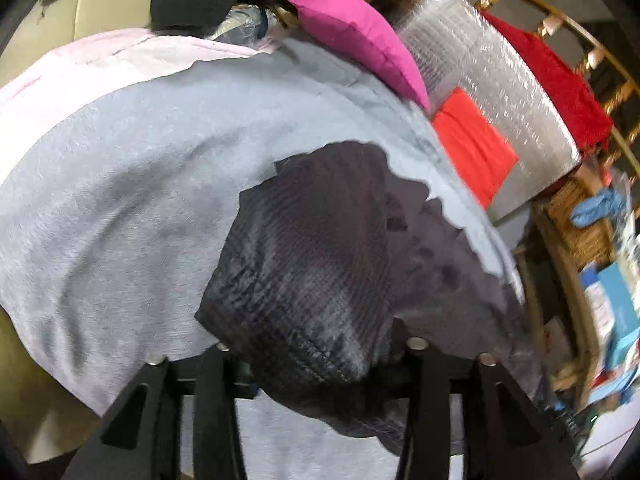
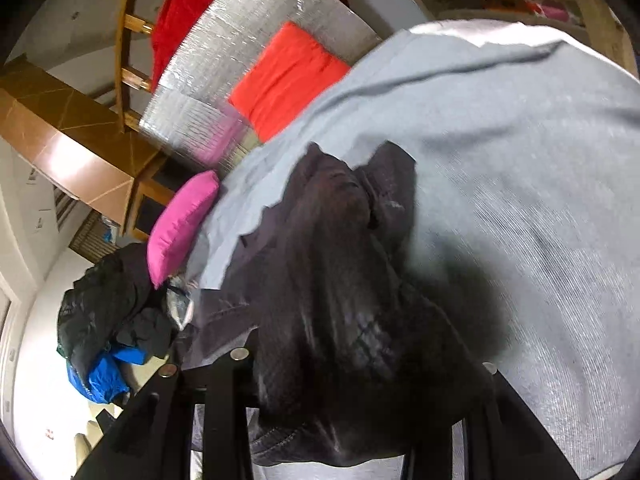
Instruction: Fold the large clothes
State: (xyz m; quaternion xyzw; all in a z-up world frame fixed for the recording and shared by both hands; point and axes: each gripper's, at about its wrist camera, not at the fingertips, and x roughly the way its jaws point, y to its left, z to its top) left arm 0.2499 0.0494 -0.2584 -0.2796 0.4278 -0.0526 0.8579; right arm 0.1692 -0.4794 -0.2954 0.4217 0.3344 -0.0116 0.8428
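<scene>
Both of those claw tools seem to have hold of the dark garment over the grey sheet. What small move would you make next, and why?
Probably draw the two grippers apart to stretch the dark garment flat. It hangs bunched and creased between the left gripper and the right gripper, above the grey sheet, so it cannot yet be folded neatly. The sheet beneath looks bare enough to lay it on.

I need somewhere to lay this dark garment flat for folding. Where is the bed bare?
The grey sheet lies bare across its wide middle, bordered by the pink pillow and the dark garment. It is crowded beyond the pillow: a dark clothes pile and an orange cushion.
</scene>
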